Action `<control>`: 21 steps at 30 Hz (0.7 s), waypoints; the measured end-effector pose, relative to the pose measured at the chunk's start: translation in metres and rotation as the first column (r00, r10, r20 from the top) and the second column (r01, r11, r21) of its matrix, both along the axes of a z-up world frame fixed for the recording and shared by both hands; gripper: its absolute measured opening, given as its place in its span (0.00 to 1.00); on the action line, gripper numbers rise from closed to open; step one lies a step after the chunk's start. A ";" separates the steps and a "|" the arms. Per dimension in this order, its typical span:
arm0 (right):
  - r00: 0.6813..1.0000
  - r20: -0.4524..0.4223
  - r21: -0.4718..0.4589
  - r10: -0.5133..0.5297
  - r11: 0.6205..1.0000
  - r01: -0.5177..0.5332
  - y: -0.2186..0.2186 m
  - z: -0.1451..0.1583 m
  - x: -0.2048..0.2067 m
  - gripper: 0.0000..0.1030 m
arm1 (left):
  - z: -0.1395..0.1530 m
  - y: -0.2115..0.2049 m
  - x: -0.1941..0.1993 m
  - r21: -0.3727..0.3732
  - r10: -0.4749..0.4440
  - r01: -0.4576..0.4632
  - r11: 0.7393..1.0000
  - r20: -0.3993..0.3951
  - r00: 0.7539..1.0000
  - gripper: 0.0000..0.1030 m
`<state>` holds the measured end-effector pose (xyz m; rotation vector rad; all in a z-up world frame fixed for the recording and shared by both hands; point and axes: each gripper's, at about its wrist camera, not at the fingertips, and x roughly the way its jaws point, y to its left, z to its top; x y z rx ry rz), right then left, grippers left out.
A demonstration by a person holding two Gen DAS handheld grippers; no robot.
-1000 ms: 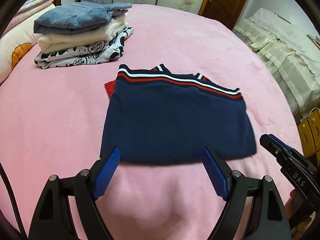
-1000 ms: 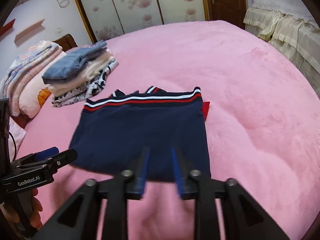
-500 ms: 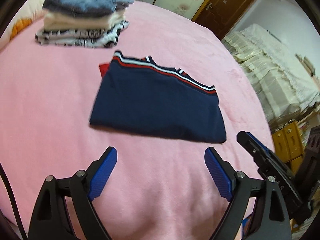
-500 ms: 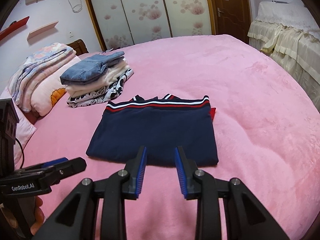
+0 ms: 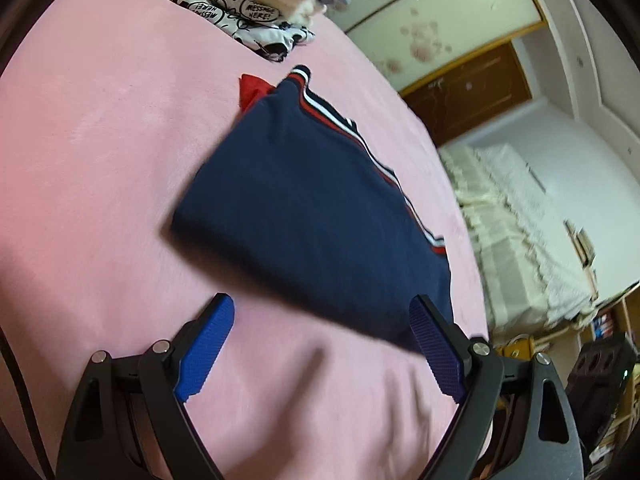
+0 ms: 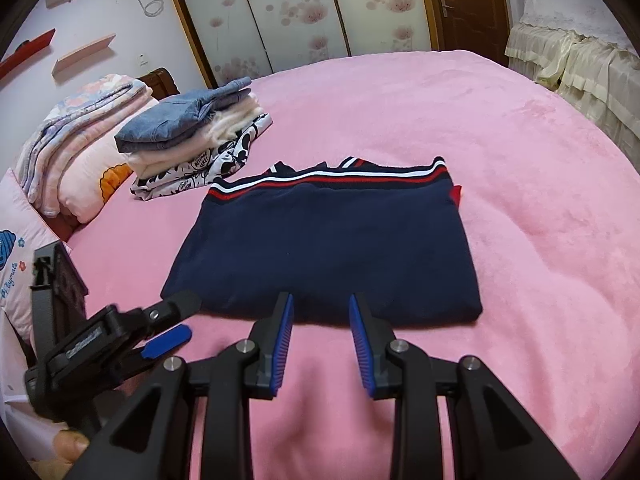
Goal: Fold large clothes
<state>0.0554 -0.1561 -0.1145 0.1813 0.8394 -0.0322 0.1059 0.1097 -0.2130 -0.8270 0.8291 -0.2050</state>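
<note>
A folded navy garment (image 6: pixel 328 248) with red and white stripes along its far edge lies flat on the pink bed (image 6: pixel 520 160). My right gripper (image 6: pixel 321 298) hovers at the middle of its near edge, jaws partly apart with nothing between them. My left gripper (image 6: pixel 184 318) is rolled onto its side just off the garment's near left corner. In the left wrist view the left gripper (image 5: pixel 322 304) stands wide open over bare blanket. One of its fingers overlaps the corner of the garment (image 5: pixel 304 208) without pressing on it.
A stack of folded clothes (image 6: pixel 192 140) sits at the far left of the bed, also visible as the stack (image 5: pixel 248 4) in the left wrist view. Pillows and a folded quilt (image 6: pixel 80 152) lie beyond it. A cream-covered sofa (image 6: pixel 580 68) stands at the far right.
The left gripper has dropped toward the bed and rolled, so the garment now runs diagonally in its view. The right gripper has sunk slightly toward the garment's near edge.
</note>
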 end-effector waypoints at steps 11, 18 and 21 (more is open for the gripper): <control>1.000 0.007 -0.040 0.013 0.999 -0.013 0.002 -0.013 0.031 0.28 | 0.000 0.002 0.054 -0.033 0.060 -0.057 0.998 0.120 0.991 0.84; 0.999 0.034 -0.143 0.030 0.989 -0.025 0.015 -0.010 0.061 0.22 | 0.026 -0.005 0.063 0.126 0.091 -0.112 0.986 0.162 0.983 0.14; 0.998 0.007 -0.155 0.061 0.986 -0.059 0.023 -0.018 0.075 0.12 | 0.037 -0.004 0.059 0.151 0.075 -0.105 0.983 0.191 0.979 0.13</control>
